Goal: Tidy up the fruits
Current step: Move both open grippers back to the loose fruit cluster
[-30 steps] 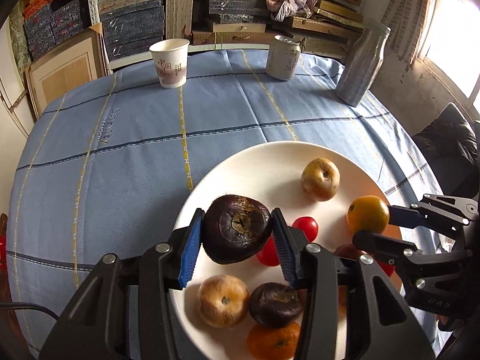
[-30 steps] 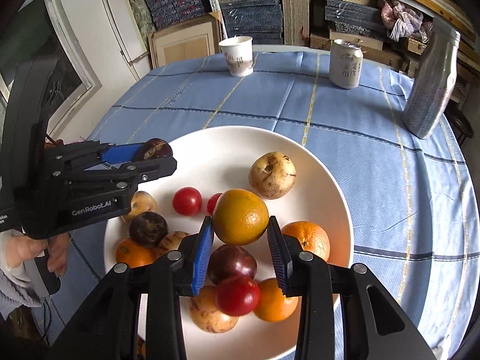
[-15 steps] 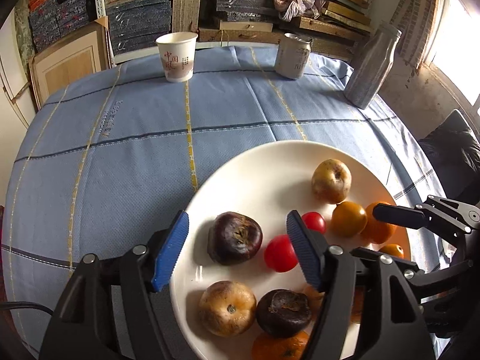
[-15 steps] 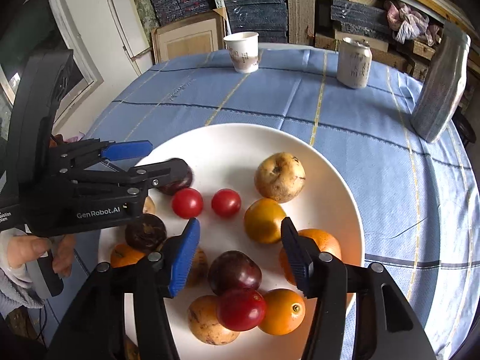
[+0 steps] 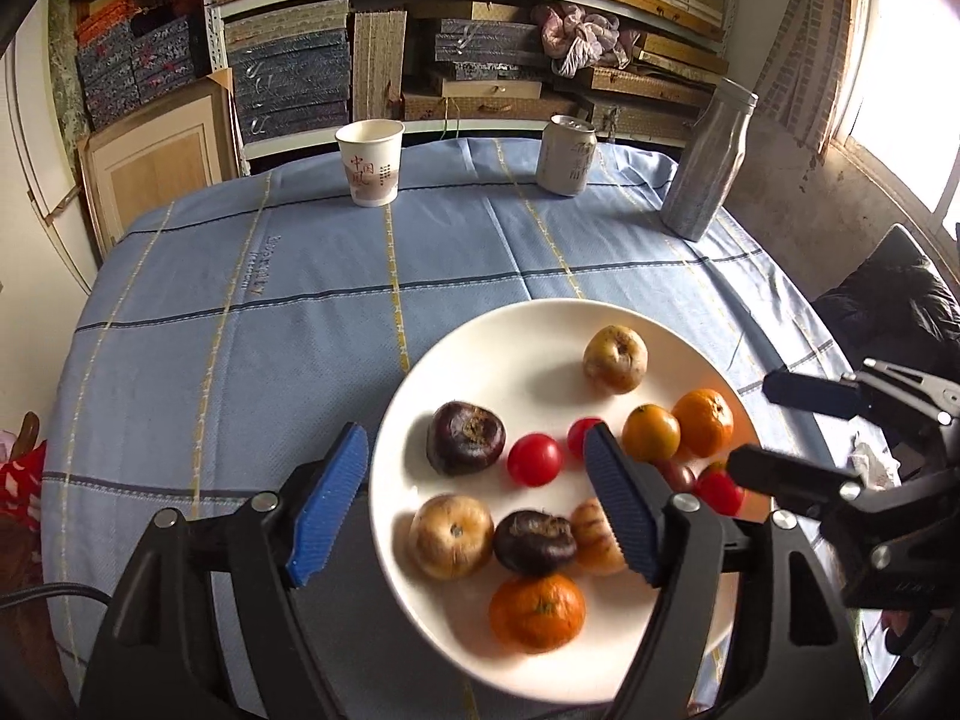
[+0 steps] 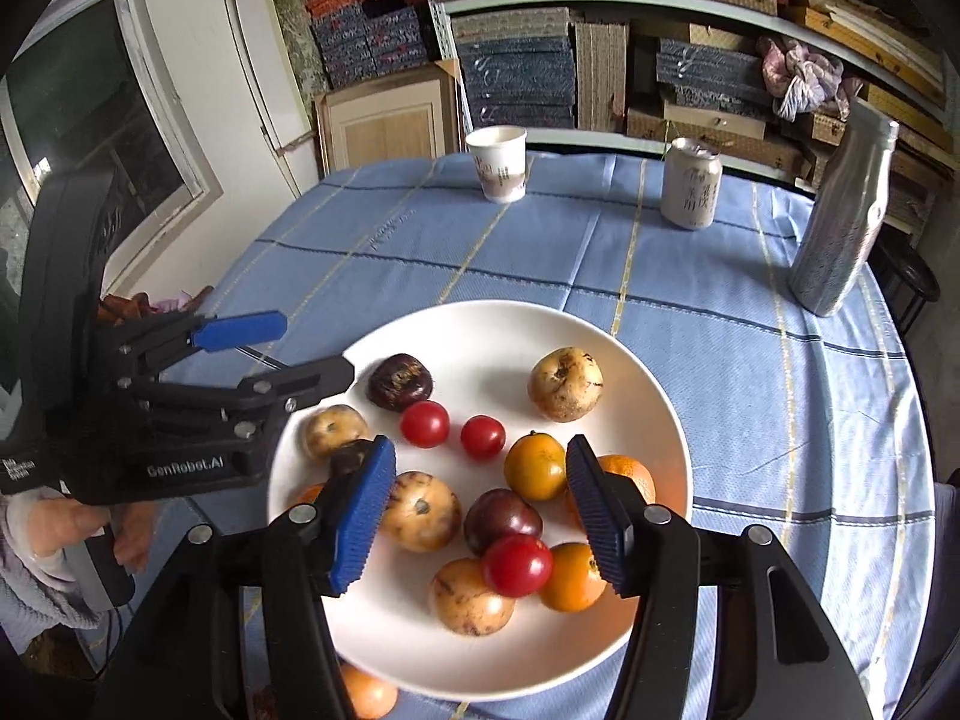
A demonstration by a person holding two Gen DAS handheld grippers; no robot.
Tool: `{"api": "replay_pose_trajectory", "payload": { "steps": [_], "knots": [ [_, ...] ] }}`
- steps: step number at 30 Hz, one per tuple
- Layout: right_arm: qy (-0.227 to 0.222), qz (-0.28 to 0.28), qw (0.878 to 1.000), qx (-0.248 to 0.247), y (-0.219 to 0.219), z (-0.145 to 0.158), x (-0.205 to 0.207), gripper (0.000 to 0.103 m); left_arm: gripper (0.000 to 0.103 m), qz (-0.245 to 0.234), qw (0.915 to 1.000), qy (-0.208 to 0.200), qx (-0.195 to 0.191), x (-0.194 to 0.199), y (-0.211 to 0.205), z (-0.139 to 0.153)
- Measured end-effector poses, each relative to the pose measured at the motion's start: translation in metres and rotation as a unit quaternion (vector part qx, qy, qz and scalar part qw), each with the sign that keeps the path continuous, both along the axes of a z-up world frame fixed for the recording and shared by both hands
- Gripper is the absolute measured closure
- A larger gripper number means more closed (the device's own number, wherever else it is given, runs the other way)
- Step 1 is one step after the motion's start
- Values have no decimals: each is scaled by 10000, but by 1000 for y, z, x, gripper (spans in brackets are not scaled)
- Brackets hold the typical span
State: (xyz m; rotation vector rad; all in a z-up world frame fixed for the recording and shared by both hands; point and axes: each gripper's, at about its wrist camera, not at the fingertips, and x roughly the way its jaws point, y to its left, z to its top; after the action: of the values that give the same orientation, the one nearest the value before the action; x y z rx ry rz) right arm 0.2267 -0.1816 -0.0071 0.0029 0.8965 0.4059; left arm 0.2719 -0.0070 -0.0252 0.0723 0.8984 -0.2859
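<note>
White round plate (image 6: 654, 396) of mixed fruit sat on the blue checked tablecloth (image 6: 750, 372).
Both grippers hung above it, jaws just opened and gripping nothing: the left gripper (image 5: 474, 504) over the dark purple wrinkled fruit (image 5: 465, 437), the right gripper (image 6: 480, 504) over the yellow-orange round fruit (image 6: 534, 466).

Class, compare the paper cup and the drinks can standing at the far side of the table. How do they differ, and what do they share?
The paper cup is open-topped and widens upward; the drinks can is a straight cylinder with a closed metal lid. The paper cup stands left, the drinks can right. Both are pale, printed, upright and apart on the blue tablecloth.
</note>
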Motion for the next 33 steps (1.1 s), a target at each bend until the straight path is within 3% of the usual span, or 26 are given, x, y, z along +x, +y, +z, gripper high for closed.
{"api": "replay_pose_trajectory", "payload": {
  "steps": [12, 33],
  "knots": [
    [120, -52, 9996, 243, -9, 3, -54, 39, 18, 477, 9984, 134, 277, -67, 13, -4],
    [618, 15, 9980, 145, -21, -30, -146, 34, 13, 489, 9970, 207, 557, -150, 12, -15]
  ]
}}
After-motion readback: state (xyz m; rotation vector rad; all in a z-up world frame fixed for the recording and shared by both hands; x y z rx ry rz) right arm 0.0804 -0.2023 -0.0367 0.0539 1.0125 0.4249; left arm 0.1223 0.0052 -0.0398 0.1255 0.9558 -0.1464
